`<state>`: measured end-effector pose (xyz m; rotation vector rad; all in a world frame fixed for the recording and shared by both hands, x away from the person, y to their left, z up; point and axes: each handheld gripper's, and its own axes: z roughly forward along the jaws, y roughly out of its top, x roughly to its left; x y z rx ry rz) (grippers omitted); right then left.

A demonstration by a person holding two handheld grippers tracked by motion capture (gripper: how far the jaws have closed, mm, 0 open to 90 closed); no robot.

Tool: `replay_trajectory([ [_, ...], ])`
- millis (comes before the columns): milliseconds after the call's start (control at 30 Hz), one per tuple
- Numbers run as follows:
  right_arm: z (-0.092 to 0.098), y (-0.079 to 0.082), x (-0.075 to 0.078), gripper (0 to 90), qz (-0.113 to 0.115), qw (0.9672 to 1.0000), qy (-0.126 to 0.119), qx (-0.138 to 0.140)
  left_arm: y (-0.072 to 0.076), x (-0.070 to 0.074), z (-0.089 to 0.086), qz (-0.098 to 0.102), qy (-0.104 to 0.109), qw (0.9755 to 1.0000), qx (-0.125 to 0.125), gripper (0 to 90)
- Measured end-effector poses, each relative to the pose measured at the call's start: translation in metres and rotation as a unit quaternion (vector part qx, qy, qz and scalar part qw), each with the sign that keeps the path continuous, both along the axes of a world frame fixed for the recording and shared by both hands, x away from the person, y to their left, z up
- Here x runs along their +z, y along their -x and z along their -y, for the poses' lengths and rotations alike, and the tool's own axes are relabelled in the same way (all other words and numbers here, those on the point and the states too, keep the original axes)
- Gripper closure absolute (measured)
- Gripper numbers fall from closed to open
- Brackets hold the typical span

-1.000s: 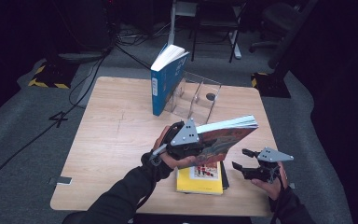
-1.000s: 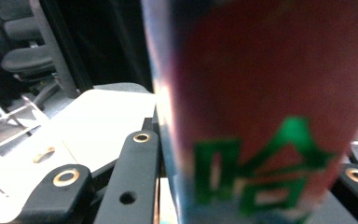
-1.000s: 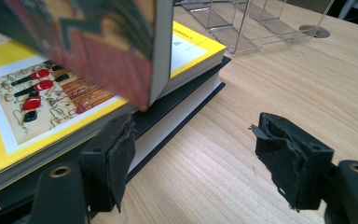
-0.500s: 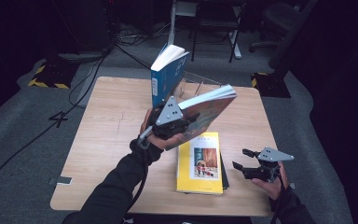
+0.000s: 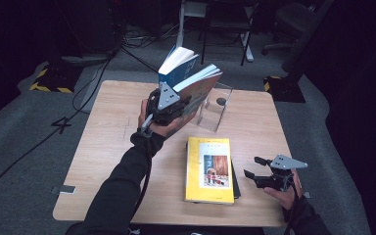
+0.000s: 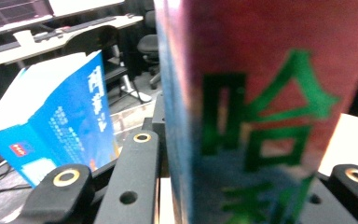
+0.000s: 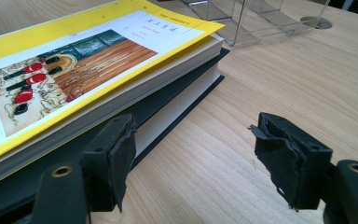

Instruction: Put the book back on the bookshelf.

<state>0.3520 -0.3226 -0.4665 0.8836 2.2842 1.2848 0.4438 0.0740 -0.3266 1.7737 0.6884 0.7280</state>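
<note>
Four books were in the scene, and the clear acrylic book stand [image 5: 214, 108] on the wooden table [image 5: 103, 147] serves as the landmark. One blue book [image 5: 178, 66] stood upright and leaning at the stand's far left end; its cover carried white writing too blurred to read, and a small red and white mark sat low on its spine in the left gripper view [image 6: 51, 126]. The stand's nearer compartments, see-through walls on a see-through base, held nothing that could be made out.

The left gripper [image 5: 169, 105] was clamped on a reddish-covered book [image 5: 198, 88], its jaws closed narrow on the book's thickness, and held it tilted in the air just left of the stand and right against the blue book. In the left gripper view the held book's cover [image 6: 261, 93] bore large green Chinese characters, the top one reading 哈; the lower one was cut off and blurred.

A yellow book [image 5: 209, 169] lay flat on the table in front of the stand, on top of a black book [image 5: 236, 181] whose edge peeked out at its right side. The yellow cover had a white panel with a picture of a wooden floor and red figures, and a line of small dark print above it [image 7: 161, 29], too fine to read.

The right gripper [image 5: 260, 169] hovered low over the table right of that stack, jaws wide apart with nothing between them.
</note>
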Motion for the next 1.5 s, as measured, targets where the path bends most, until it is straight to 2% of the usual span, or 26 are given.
replay_trajectory([
  [333,0.0,0.0,-0.001,29.8,-0.002,1.0,-0.001,0.001,-0.044,-0.009,0.019,-0.014,-0.005,0.9989,0.044,73.9],
  [567,0.003,-0.001,-0.002,29.8,-0.003,1.0,-0.004,-0.001,-0.068,-0.021,0.033,-0.027,0.008,0.9977,0.061,73.9],
  [800,0.001,-0.001,-0.003,30.1,-0.003,1.0,-0.003,0.003,-0.093,-0.034,0.04,-0.034,0.022,0.9951,0.09,73.9],
  [933,0.001,-0.001,-0.004,30.1,-0.004,1.0,-0.002,0.004,-0.103,-0.039,0.043,-0.035,0.024,0.9941,0.1,73.9],
  [1033,0.002,-0.002,-0.004,30.2,-0.003,1.0,-0.004,0.004,-0.109,-0.043,0.046,-0.041,0.039,0.9926,0.108,73.9],
  [1133,0.003,-0.002,-0.004,30.2,-0.004,1.0,-0.005,0.002,-0.113,-0.045,0.05,-0.04,0.047,0.9924,0.107,73.9],
  [1267,0.003,-0.001,-0.003,30.5,-0.002,1.0,-0.006,0.003,-0.118,-0.046,0.055,-0.035,0.042,0.9929,0.105,73.9],
  [1433,0.004,-0.001,-0.003,30.8,0.0,1.0,-0.008,0.003,-0.126,-0.05,0.062,-0.033,0.05,0.993,0.102,73.9],
  [1500,0.005,-0.001,-0.003,30.9,0.0,1.0,-0.009,0.003,-0.129,-0.051,0.066,-0.032,0.045,0.9932,0.103,73.8],
])
